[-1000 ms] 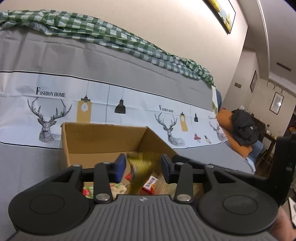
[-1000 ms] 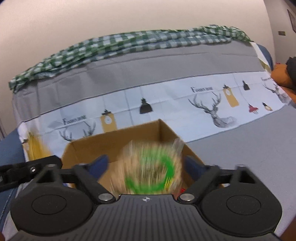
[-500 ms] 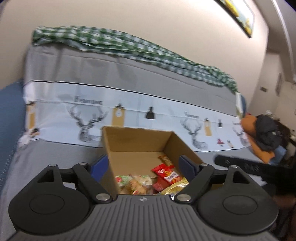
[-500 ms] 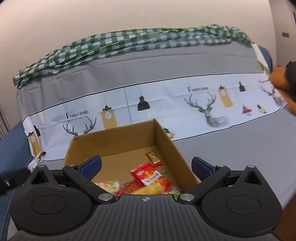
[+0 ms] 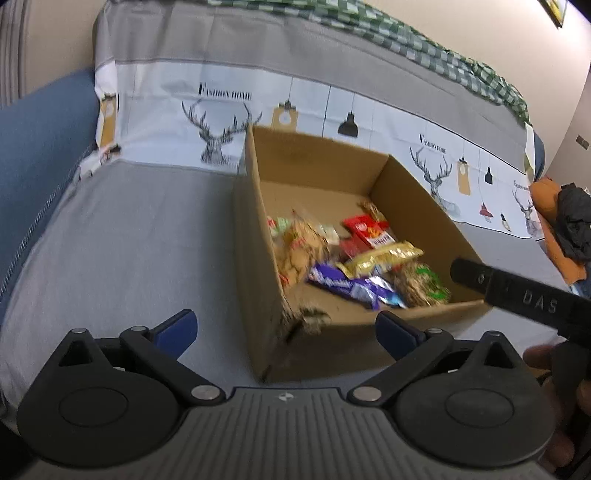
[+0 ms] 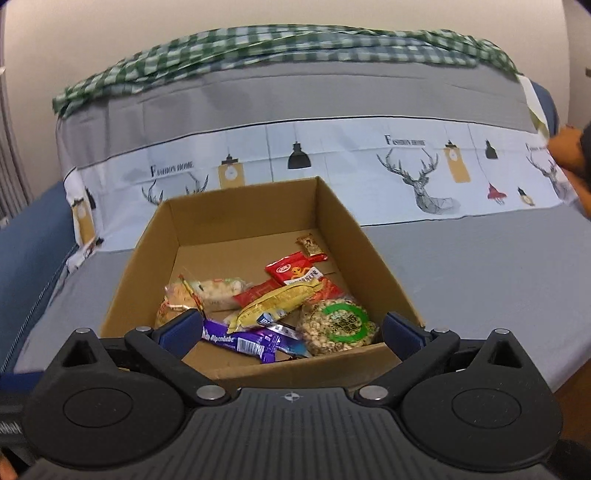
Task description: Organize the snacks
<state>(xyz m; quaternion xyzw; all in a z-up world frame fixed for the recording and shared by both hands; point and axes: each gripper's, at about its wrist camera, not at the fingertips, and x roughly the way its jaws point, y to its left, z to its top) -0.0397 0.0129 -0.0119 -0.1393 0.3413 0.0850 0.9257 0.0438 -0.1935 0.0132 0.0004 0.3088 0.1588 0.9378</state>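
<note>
We were in a home living room. A sofa (image 6: 461,266) wore a grey deer-print cover (image 6: 417,181), a checked blanket (image 6: 280,42) lay along its back, and a framed picture (image 5: 554,11) hung above.

– What are the grippers doing?
– The left gripper (image 5: 284,330) is opening, its jaws wide and empty. The right gripper (image 6: 291,328) also stands wide, holding nothing.
</note>
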